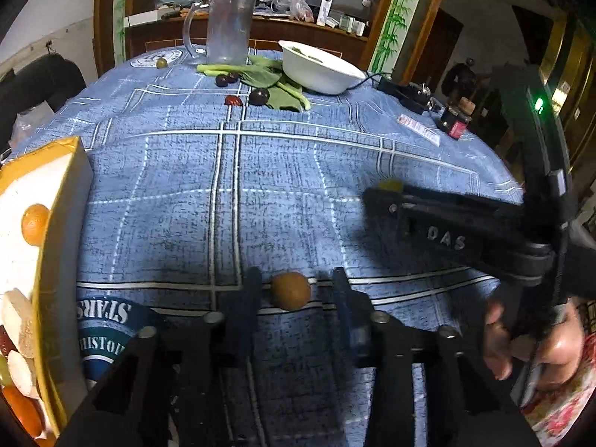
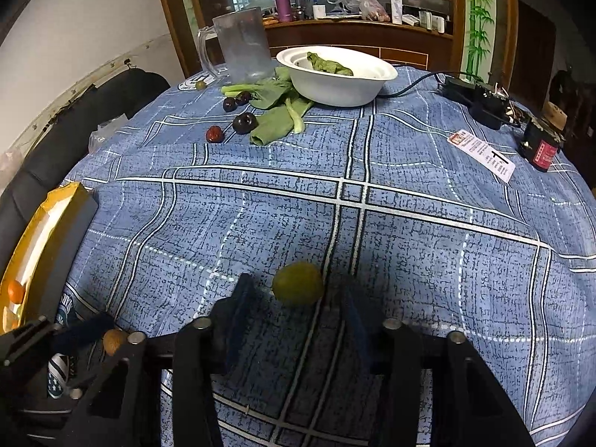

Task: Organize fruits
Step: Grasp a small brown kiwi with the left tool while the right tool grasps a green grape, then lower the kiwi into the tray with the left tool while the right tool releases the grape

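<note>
In the left wrist view my left gripper (image 1: 294,287) is open, its fingers either side of a small brown round fruit (image 1: 290,290) that lies on the blue checked cloth. In the right wrist view my right gripper (image 2: 296,292) is open around a green-yellow round fruit (image 2: 298,284) on the cloth. A yellow box (image 1: 56,246) at the left holds an orange fruit (image 1: 34,224) and pale slices. Dark plums (image 2: 244,123) and a red date (image 2: 214,134) lie at the far side near green leaves (image 2: 277,113).
A white bowl (image 2: 337,85) with a leaf in it and a clear plastic jug (image 2: 244,46) stand at the far edge. A small green fruit (image 2: 200,84) lies by the jug. Black electronics (image 2: 480,98), a cable and a paper label (image 2: 482,154) lie at the right.
</note>
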Demonstrator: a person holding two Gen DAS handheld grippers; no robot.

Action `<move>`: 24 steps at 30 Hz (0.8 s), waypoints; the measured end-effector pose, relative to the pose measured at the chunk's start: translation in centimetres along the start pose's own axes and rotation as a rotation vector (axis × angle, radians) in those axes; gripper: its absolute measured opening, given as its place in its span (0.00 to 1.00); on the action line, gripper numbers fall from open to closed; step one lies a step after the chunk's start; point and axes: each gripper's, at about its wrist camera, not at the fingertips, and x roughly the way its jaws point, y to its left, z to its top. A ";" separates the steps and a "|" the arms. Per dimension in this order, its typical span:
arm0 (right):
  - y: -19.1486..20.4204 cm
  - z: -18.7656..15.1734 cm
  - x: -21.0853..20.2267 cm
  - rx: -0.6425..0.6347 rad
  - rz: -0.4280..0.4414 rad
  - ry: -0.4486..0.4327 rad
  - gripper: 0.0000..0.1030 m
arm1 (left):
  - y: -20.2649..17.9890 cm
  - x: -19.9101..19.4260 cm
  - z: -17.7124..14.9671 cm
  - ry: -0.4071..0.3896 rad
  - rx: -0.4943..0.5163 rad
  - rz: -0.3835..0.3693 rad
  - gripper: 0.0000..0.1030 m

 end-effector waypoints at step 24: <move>3.3 -1.4 -6.0 0.034 0.061 -0.086 0.27 | 2.2 -6.4 -1.2 -0.098 -0.117 -0.125 0.20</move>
